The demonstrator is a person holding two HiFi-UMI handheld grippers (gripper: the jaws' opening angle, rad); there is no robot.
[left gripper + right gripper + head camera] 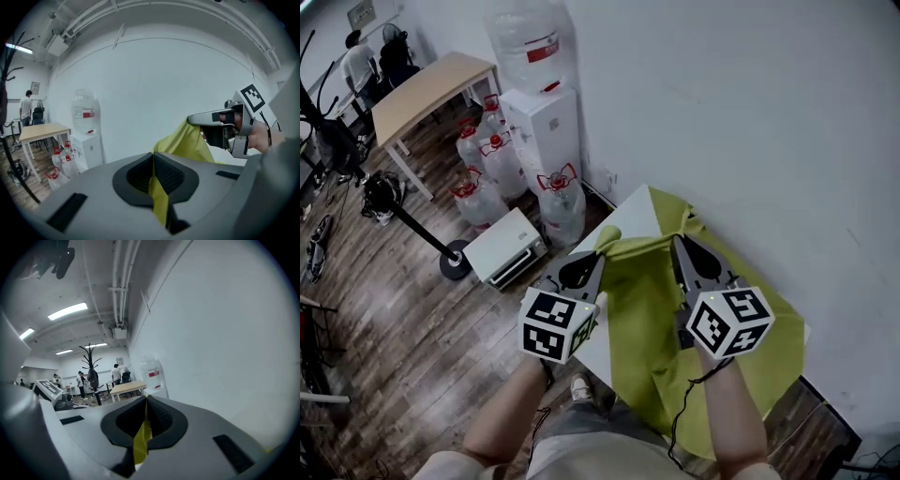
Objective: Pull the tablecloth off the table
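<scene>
A yellow-green tablecloth [647, 319] lies partly drawn off a small white table [630, 214], whose far left corner is bare. My left gripper [602, 251] is shut on a bunched corner of the cloth, and my right gripper [678, 242] is shut on the cloth's far edge. A taut band of cloth stretches between them. In the left gripper view a fold of tablecloth [158, 192] is pinched between the jaws, and the right gripper [194, 120] holds cloth beside it. In the right gripper view a thin strip of tablecloth [142, 439] sits between closed jaws.
The table stands against a white wall [750, 112]. To its left are a water dispenser [546, 122], several water bottles [487, 164] and a white oven-like box [506, 246] on the wooden floor. A coat stand base [455, 262] and a wooden table [427, 89] stand further left.
</scene>
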